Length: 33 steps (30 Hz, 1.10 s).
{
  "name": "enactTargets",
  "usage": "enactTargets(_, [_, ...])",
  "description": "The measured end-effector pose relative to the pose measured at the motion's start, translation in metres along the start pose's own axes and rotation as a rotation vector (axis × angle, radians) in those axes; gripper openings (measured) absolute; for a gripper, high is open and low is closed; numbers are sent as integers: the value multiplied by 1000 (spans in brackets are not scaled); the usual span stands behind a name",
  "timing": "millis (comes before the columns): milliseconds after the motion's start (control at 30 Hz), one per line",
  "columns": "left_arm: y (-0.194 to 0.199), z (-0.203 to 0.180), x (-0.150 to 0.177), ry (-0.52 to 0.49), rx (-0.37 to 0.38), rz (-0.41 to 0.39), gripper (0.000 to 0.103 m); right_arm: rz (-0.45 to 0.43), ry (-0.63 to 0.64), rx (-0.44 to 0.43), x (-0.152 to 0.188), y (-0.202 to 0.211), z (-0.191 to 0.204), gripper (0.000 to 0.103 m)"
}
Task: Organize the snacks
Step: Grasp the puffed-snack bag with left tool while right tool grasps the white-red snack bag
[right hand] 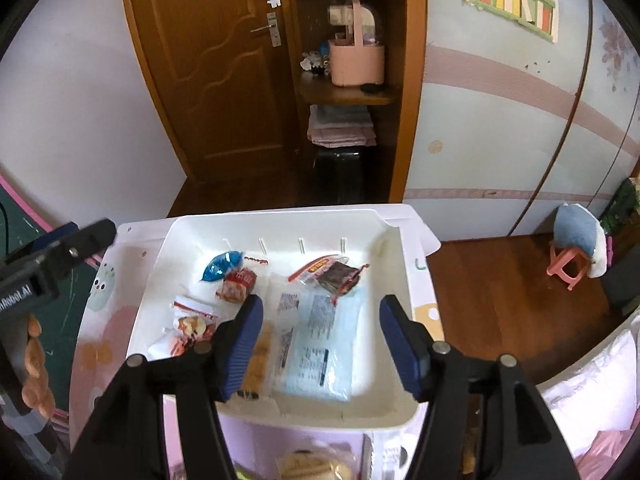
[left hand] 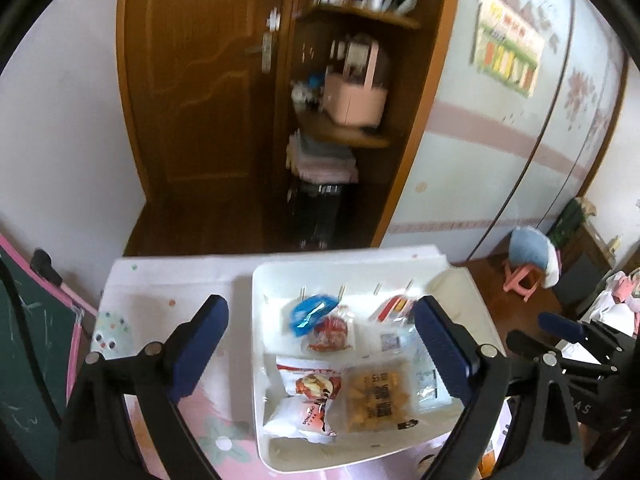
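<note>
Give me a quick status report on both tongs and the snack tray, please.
Left tongs open, empty. Right tongs open, empty, above white tray. Snack packets lie loose inside. Nothing blocking.

Tray (right hand: 404,264) sits on table (right hand: 120,248), toward its right side. In tray: candy (right hand: 222,266) far left w/ small snack (right hand: 237,286) just in front of it; dark packet (right hand: 338,276) far right; flat pouch (right hand: 320,344) near right; cracker pack (left hand: 376,398) center near; two bun packs (left hand: 308,400) near left (touching). Door (right hand: 216,68) & shelf unit (right hand: 348,92) behind table; stool (right hand: 568,264) on floor, right.
</note>
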<state>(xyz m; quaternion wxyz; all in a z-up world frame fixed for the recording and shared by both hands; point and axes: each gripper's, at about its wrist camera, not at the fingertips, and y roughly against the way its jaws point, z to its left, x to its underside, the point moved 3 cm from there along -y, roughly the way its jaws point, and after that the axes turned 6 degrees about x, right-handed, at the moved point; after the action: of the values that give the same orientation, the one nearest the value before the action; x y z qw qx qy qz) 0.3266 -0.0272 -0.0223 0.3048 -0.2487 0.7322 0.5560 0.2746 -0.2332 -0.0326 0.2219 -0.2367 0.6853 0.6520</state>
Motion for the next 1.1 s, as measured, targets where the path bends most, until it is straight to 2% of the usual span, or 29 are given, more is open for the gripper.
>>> enactTargets(133, [45, -17, 8, -79, 0, -52, 94, -34, 5, 9, 13, 36, -5, 61])
enactTargets(267, [81, -40, 24, -159, 40, -35, 94, -89, 13, 27, 33, 75, -9, 61])
enactTargets(433, [114, -57, 60, -130, 124, 77, 94, -112, 43, 32, 72, 109, -9, 61])
enactTargets(633, [139, -73, 115, -154, 131, 68, 94, -69, 44, 46, 136, 118, -15, 61])
enactTargets(800, [136, -80, 168, -158, 119, 110, 94, 20, -25, 22, 190, 104, -25, 61])
enactTargets(867, [130, -79, 185, -146, 116, 134, 94, 72, -89, -4, 212, 92, -31, 61])
enactTargets(933, [120, -77, 205, -128, 97, 161, 94, 158, -173, -30, 235, 75, -37, 61])
enactTargets(1033, [94, -70, 239, -62, 52, 266, 94, 297, -314, -109, 267, 48, -45, 61])
enactTargets(1100, [76, -65, 258, -8, 55, 341, 94, 359, -374, -109, 283, 34, -50, 61])
